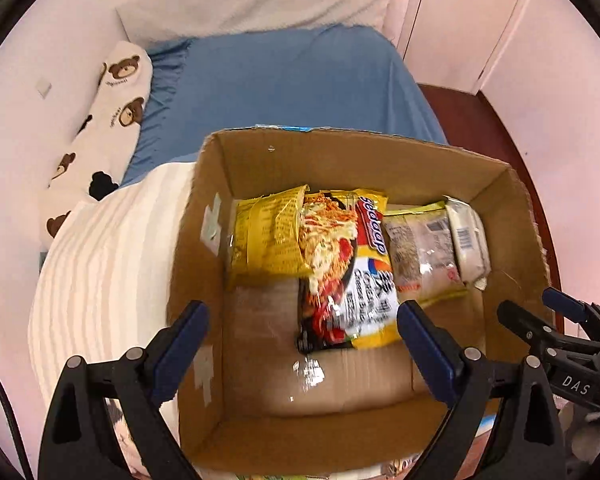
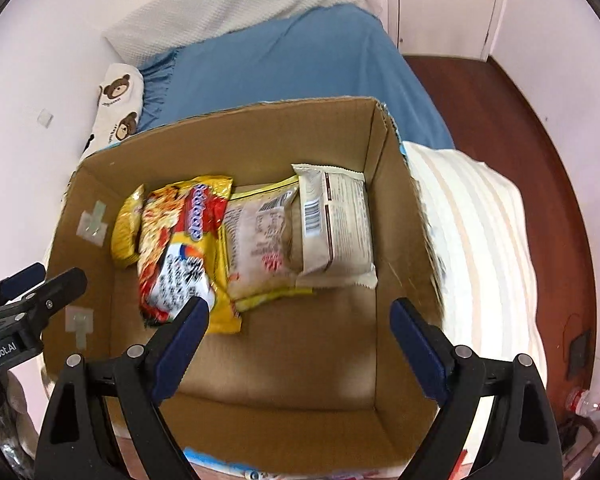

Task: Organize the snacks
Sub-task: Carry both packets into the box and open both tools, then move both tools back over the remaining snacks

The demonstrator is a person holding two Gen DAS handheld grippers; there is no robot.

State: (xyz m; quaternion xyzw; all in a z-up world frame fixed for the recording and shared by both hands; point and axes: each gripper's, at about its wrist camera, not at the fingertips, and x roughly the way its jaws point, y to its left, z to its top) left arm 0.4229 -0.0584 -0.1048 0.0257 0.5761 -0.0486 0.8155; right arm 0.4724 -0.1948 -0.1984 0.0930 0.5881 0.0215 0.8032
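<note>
Both tools hang over an open cardboard box (image 1: pixel 236 168), pointing steeply down into it, and each has its jaws spread wide with nothing between them. The left tool (image 1: pixel 302 328) sits above the box's near left part, one blue pad (image 1: pixel 182 344) over the left wall and the other over the floor of the box beside a noodle packet (image 1: pixel 348 272). The right tool (image 2: pixel 298 322) hovers over the near right part of the box, its left pad overlapping the lower corner of that same packet in its view; whether it touches I cannot tell. The packet, yellow with red print and a picture of noodles, lies flat on the box floor, partly over a second yellow packet (image 1: pixel 260 240) toward the left wall. To its right lies a clear-fronted yellow-edged packet (image 2: pixel 256 248), and on that leans a pale cream packet (image 2: pixel 340 224) with a barcode, close to the right wall. Bits of tape (image 2: pixel 92 224) are stuck on the inside of the left wall. The box stands on a bed, on a cream striped blanket (image 2: pixel 484 232) at the near end; beyond it runs a blue sheet (image 1: pixel 292 84), with a bear-print pillow (image 1: pixel 112 116) along the wall-side edge and a white pillow (image 1: pixel 260 0) at the far end.
</note>
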